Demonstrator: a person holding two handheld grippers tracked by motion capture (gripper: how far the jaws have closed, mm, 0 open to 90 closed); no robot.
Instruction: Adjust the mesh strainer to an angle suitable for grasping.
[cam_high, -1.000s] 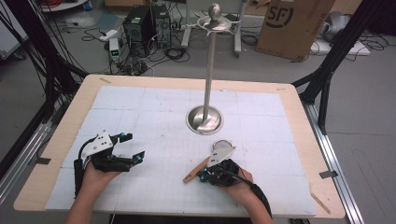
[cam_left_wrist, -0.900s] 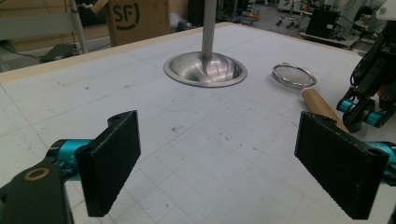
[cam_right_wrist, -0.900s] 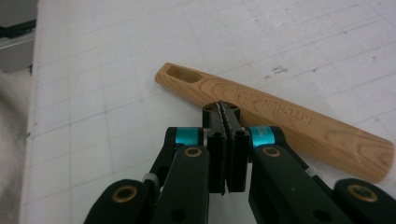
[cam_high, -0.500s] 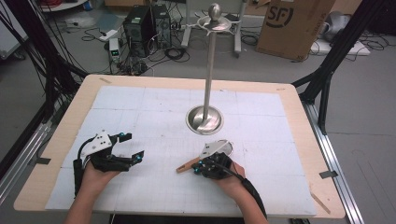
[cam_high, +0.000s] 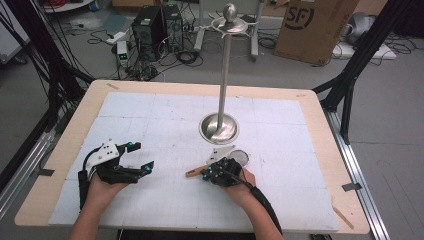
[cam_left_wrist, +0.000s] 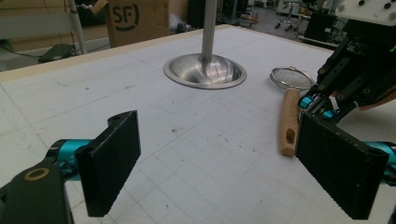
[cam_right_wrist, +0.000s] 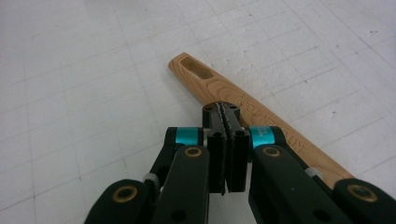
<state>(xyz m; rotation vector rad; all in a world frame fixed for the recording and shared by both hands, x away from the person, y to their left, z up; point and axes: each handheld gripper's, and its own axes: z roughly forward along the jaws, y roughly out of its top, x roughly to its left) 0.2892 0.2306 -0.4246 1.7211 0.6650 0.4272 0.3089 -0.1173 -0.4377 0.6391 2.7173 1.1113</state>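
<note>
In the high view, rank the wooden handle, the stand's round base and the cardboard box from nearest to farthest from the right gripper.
1. Wooden handle: lies on the mat right at the right gripper, poking out to its left.
2. Stand's round base: mid-table, just beyond the gripper.
3. Cardboard box: on the floor past the table's far edge, to the right.

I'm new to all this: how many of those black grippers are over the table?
2. The left gripper is in the person's left hand near the table's front left, jaws open. The right gripper is in the right hand near the middle, shut, over a wooden-handled strainer.
</note>
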